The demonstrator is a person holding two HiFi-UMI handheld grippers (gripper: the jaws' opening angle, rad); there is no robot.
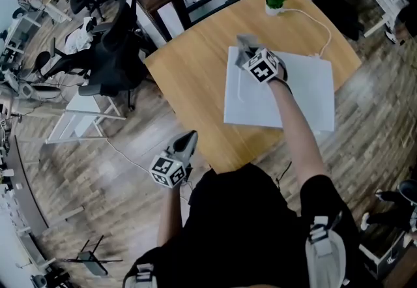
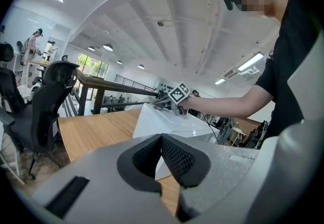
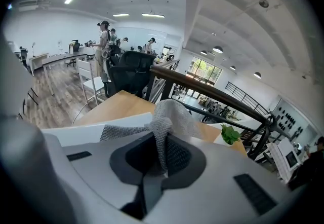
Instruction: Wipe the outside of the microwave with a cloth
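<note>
Currently, the cloth [image 3: 169,116] is being pinched atop the microwave [image 1: 306,94] by the right gripper [image 3: 162,156], the left gripper [image 2: 162,156] being held closed, empty, well apart from it.

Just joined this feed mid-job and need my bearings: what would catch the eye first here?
The right tongs are shut on a grey cloth at the far left corner of the white microwave's top. The microwave sits on a wooden table, with a small potted plant at the table's far edge. The left tongs are shut and empty, held low beyond the table's near left edge.
</note>
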